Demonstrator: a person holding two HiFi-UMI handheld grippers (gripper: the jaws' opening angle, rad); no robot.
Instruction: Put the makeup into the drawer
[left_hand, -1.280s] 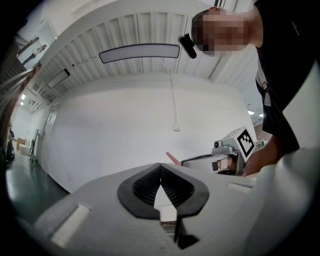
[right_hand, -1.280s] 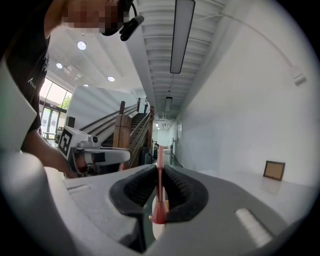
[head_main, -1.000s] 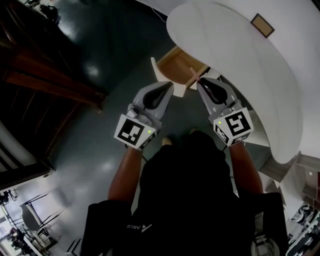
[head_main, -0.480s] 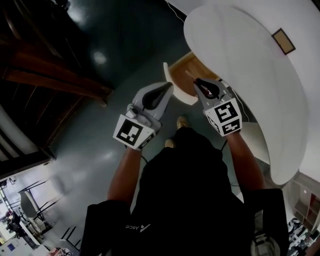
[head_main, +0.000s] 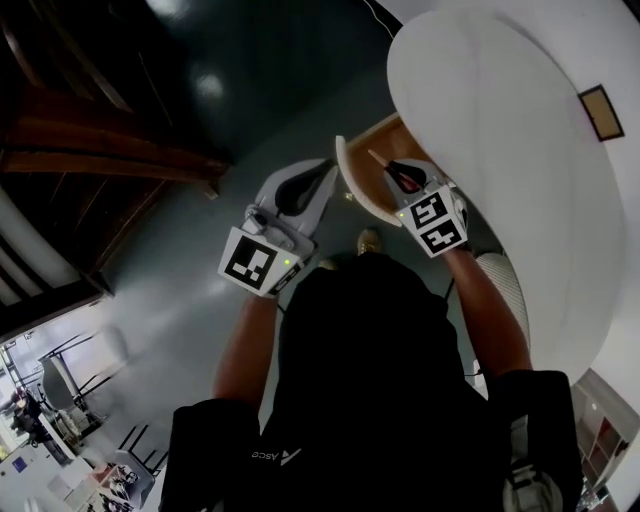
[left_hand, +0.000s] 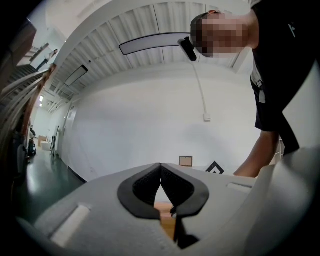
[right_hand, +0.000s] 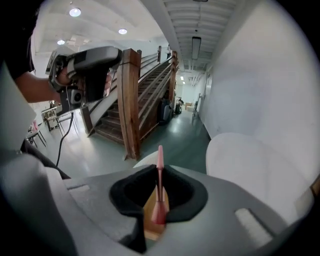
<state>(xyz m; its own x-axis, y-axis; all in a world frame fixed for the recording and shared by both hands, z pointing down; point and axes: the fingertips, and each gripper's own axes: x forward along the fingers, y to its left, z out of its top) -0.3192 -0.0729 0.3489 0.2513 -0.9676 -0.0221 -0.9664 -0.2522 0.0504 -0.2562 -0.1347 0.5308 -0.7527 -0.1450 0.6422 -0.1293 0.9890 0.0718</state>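
My right gripper (head_main: 397, 172) pinches the makeup stick (right_hand: 159, 167) above the open drawer (head_main: 352, 188), ready to drop; at its 9 o'clock the left gripper (head_main: 318, 178) waits, jaws together, empty

Right gripper (right_hand: 159, 172): matt grey plastic shell, black finely textured pads, clamped on the pink makeup stick (right_hand: 159, 187), which is smooth with a slight sheen.
Drawer (head_main: 386, 136) under its jaws: bare pale wood inside, white matt front.
Table (head_main: 500, 150) beside it: white, smooth, matt.
Floor (head_main: 230, 70) past the left gripper (head_main: 322, 170): dark green, glossy, mirrors the lamps.
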